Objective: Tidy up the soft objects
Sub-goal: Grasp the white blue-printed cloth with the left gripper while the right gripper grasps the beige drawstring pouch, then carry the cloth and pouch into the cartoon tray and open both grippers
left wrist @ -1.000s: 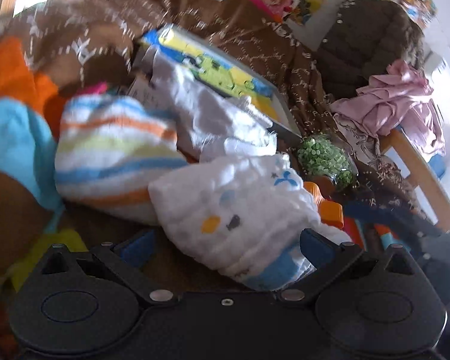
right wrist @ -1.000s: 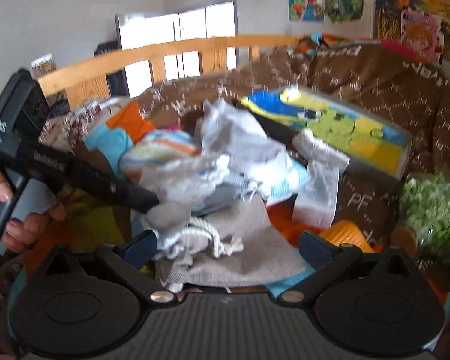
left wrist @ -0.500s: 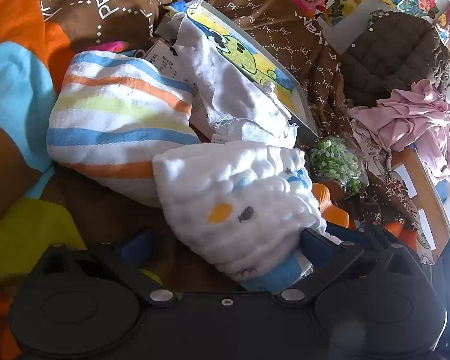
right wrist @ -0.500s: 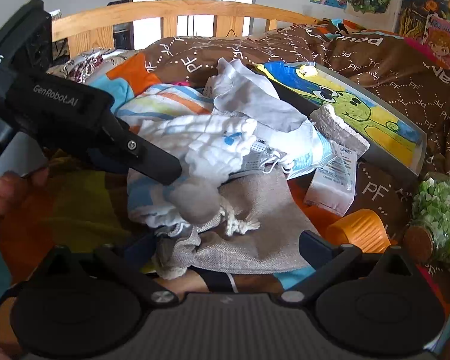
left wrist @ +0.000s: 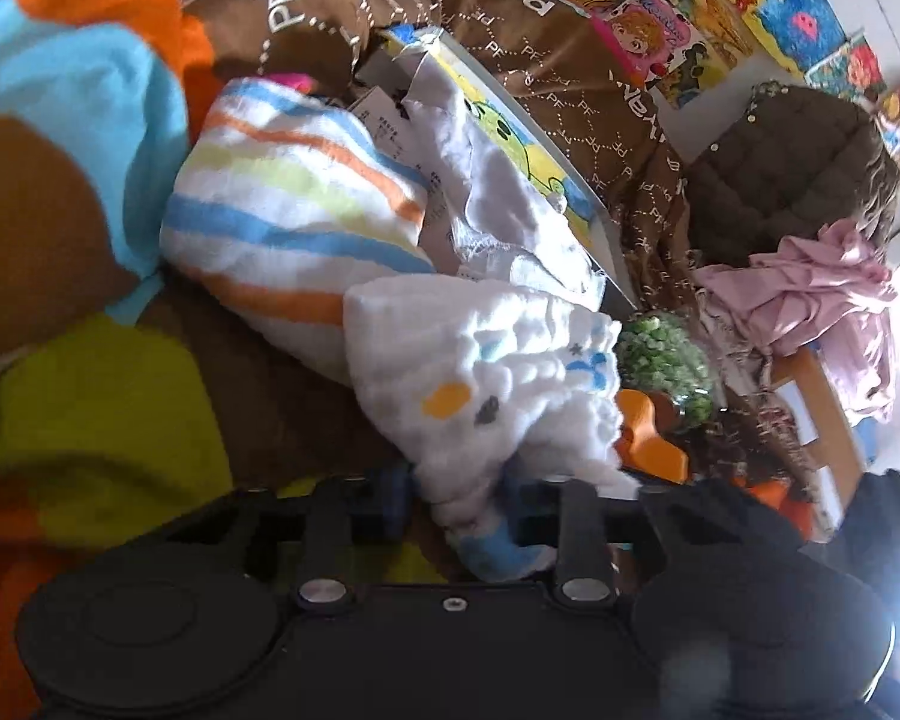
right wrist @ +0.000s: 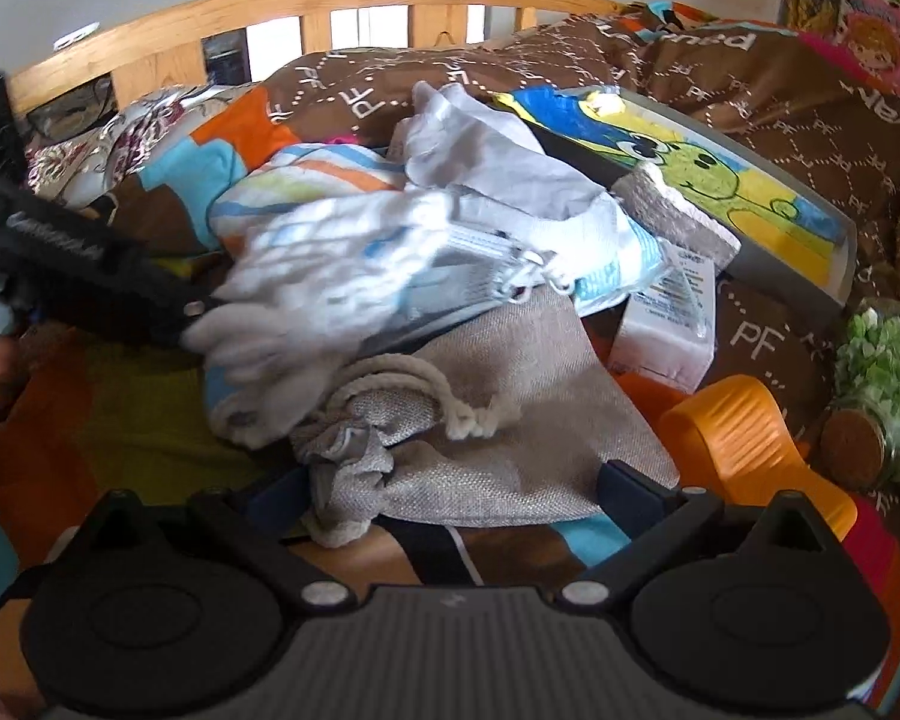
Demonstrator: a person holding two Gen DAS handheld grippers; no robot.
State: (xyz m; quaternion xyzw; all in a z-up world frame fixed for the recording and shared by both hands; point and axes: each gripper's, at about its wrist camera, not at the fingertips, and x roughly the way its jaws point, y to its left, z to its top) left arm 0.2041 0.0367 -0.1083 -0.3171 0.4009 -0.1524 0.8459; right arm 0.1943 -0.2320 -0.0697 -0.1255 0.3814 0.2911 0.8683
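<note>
A white crinkled cloth (left wrist: 480, 384) with blue trim lies on a heap of soft things on the bed. My left gripper (left wrist: 456, 498) has its jaws closing, and its blue pads pinch the cloth's near end. In the right wrist view the same cloth (right wrist: 306, 300) is blurred at the tip of the left gripper (right wrist: 198, 318). Behind it lie a striped towel (left wrist: 282, 204) and a pale grey garment (right wrist: 480, 144). My right gripper (right wrist: 450, 492) is open, and the near end of a beige drawstring bag (right wrist: 498, 408) lies between its fingers.
A cartoon picture board (right wrist: 750, 180) leans at the back right. A white box (right wrist: 666, 330), an orange plastic piece (right wrist: 744, 438) and a jar of green beads (right wrist: 882, 372) lie to the right. Pink clothes (left wrist: 810, 300) hang far right. A wooden bed rail (right wrist: 330, 0) runs behind.
The left jaws have come together on the white cloth, and that gripper has rolled and sunk. The right gripper has dropped closer to the drawstring bag. The cloth now looks blurred.
</note>
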